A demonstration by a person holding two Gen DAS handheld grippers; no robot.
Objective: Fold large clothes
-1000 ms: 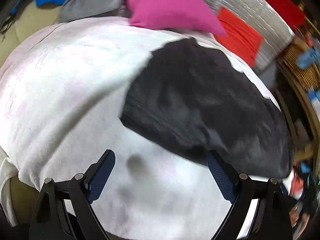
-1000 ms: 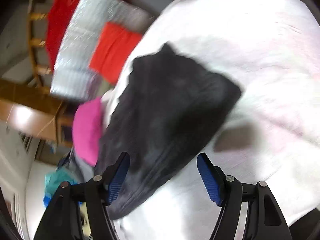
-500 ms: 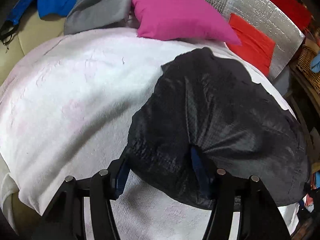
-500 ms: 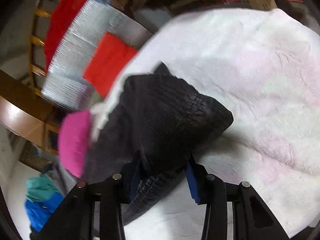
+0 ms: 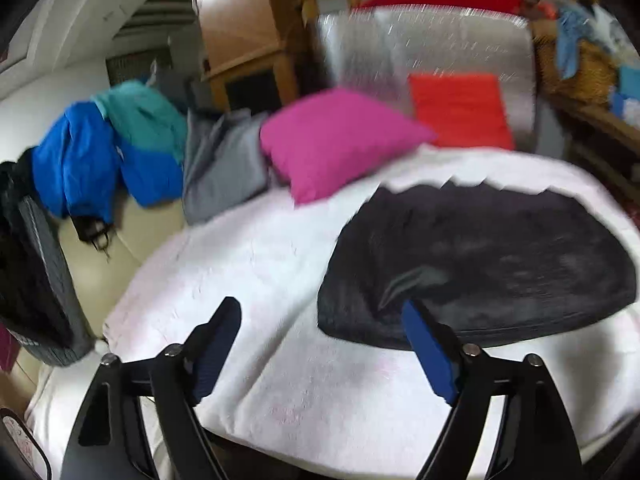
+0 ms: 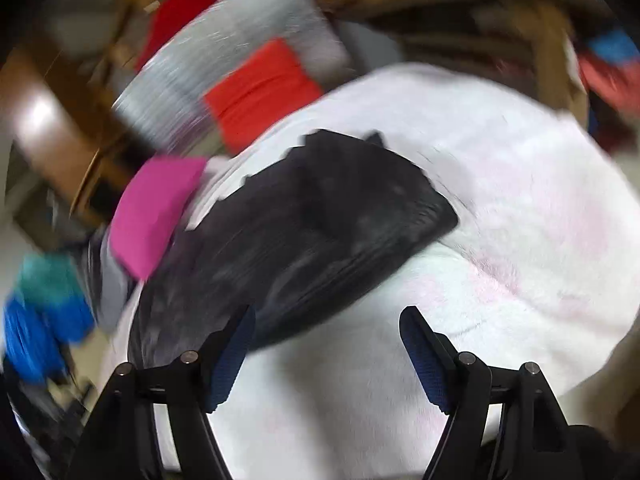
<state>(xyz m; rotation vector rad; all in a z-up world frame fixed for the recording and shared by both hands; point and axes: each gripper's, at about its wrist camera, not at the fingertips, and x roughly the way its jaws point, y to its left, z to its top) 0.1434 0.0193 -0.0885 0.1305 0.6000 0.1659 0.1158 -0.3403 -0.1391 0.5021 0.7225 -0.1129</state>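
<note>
One black garment (image 5: 492, 264), one pink pillow (image 5: 336, 140) — two hand-held grippers (image 5: 324, 344).

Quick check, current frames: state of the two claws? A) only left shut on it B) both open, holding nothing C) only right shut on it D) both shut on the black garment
B: left claw and right claw both stand open; the black garment lies free on the white blanket.

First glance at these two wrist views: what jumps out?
The black garment lying folded on the white blanket, just ahead of the open left gripper and open right gripper. Behind it, a magenta pillow sits at the blanket's far edge, with blue and teal clothes heaped to its left.
</note>
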